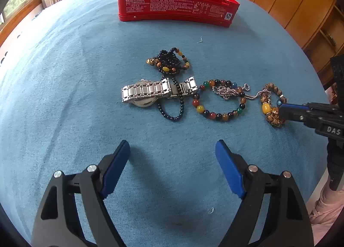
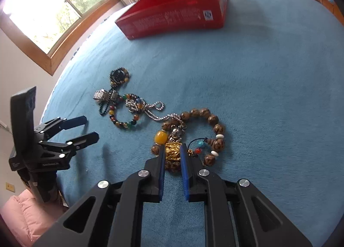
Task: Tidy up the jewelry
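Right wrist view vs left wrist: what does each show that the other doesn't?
Only the right wrist view shows the right gripper closed around the gold charm of the wooden bead bracelet, plus the bracelet's white and turquoise beads. Only the left wrist view shows the watch lying flat with its full steel band, and the left gripper open over bare blue cloth. Both show the red tin, the multicolour bead bracelet, the silver chain and the black bead strand.

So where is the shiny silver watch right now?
The silver metal-link watch lies on the blue cloth, leftmost in the jewelry row, with a black bead string draped across it and the red tin box beyond.
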`<state>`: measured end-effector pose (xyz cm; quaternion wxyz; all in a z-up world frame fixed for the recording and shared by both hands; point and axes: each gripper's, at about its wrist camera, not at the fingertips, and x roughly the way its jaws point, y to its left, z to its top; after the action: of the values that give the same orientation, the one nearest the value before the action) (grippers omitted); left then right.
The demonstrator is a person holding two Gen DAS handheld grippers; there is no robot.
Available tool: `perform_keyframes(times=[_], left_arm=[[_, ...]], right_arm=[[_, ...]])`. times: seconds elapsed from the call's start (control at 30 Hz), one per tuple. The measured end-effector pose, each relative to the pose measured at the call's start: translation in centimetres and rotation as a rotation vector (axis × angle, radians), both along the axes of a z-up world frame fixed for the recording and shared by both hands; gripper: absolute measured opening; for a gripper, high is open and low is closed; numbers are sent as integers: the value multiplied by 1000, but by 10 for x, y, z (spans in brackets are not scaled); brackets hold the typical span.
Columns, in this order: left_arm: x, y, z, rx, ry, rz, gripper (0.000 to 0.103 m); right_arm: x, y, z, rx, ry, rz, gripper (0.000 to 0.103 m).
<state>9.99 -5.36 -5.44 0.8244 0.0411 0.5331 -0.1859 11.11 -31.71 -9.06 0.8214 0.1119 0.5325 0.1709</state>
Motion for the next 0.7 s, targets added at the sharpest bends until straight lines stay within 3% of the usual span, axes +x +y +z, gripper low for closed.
perform_keyframes(times=[0.17,0.27,0.43,0.57,0.67,0.7], left_arm=[[1,-1,-1,-1,-4,-3,82],[2,-1,-1,-3,-5,-4,83],[2,-1,-1,-8,-4,-4,83],[2,-1,-1,-10,-5,-4,83],[2,0,0,-13,-5,-5,83],[2,0,0,-14,-4,-4,83]], right_arm=[[-2,3,0,-27,1,13,19],[-3,9,1,-38,-1,33,28],[-3,16,0,-90,-20,47,29],[-4,21,1,-128,-55,60,26],[-4,15,5,-75,-60,48,0],[-3,12,6,-44,-55,45,0]])
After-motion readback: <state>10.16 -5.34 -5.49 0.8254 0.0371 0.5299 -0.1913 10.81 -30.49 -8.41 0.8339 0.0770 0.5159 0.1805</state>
